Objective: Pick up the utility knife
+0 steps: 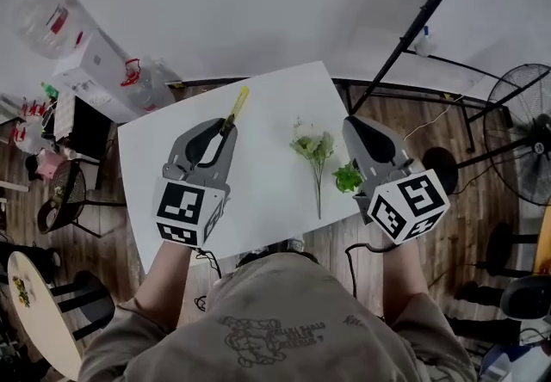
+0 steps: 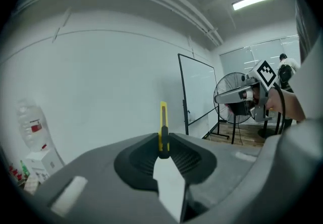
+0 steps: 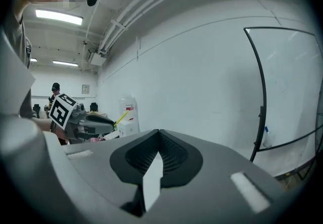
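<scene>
Seen from above, a person stood at a white counter (image 1: 267, 195) with a gripper in each hand. Far left, beyond the counter's edge, were a clear plastic bottle (image 1: 47, 19) and a white box (image 1: 96, 62).

The left gripper (image 1: 228, 124) had its jaws pressed together on the near end of a yellow utility knife (image 1: 238, 103). Most of the knife stuck out past the jaw tips, over the far left part of the counter. The left gripper view showed the knife pinched upright between the jaws, with only wall, a whiteboard frame and a floor fan behind it. The knife therefore seemed to be off the counter, though neither view showed the gap plainly.

Near the middle of the counter lay a spray of artificial flowers (image 1: 315, 152), and a green sprig (image 1: 348, 177) just right of its stem. The right gripper (image 1: 349, 120) hovered beside them, jaws closed on nothing. A floor fan (image 1: 521, 131) stood far right.

The pickup looked all but complete. To finish it well, the left jaws should stay firmly pressed, because a slim handle held at one end could pivot or slip. The lift should go straight up and level. The knife's free end should point away from the flowers and the other gripper, as the frames did not show whether the blade was out.
</scene>
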Demonstrator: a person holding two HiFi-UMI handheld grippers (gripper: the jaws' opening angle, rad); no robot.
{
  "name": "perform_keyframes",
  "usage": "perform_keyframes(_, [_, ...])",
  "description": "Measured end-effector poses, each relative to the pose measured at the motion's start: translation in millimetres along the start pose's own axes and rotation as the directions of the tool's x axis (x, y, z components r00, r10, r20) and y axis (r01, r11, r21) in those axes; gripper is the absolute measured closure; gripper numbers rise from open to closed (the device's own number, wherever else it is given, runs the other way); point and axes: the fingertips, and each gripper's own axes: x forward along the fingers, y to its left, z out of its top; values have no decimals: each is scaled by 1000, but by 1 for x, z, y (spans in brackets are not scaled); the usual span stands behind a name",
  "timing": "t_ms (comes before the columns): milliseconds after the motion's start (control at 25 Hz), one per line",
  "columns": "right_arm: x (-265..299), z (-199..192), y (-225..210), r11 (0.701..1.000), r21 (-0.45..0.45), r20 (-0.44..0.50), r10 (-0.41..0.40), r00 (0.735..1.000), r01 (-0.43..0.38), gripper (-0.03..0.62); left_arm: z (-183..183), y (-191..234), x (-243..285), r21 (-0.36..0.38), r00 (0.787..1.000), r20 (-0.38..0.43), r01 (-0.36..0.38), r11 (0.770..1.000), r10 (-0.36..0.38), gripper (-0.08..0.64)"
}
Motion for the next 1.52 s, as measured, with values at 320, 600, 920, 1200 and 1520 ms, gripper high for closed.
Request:
perform_keyframes(320, [-39, 53, 19, 997, -73, 124, 11, 992, -2, 565, 47, 11, -41, 60, 989, 126, -84, 995, 76, 494])
perform_keyframes(600, [-56, 36, 23, 997, -78, 93, 13, 996, -6, 565, 41, 15, -57, 53, 982, 162, -111, 992, 101, 494])
perform_keyframes(920, [-62, 18, 37, 997, -82, 56, -13, 998, 17, 566, 16, 12, -65, 34, 985, 136, -108, 994, 103, 494])
perform_keyframes(1200, [-46, 12, 45, 995, -95, 33, -1, 999, 4, 566, 5, 15, -61, 23, 989, 109, -103, 994, 100, 494])
perform_keyframes(1520, [-41, 11, 51, 996, -92, 33, 24, 999, -21, 566, 4, 14, -59, 21, 990, 103, -95, 995, 92, 494])
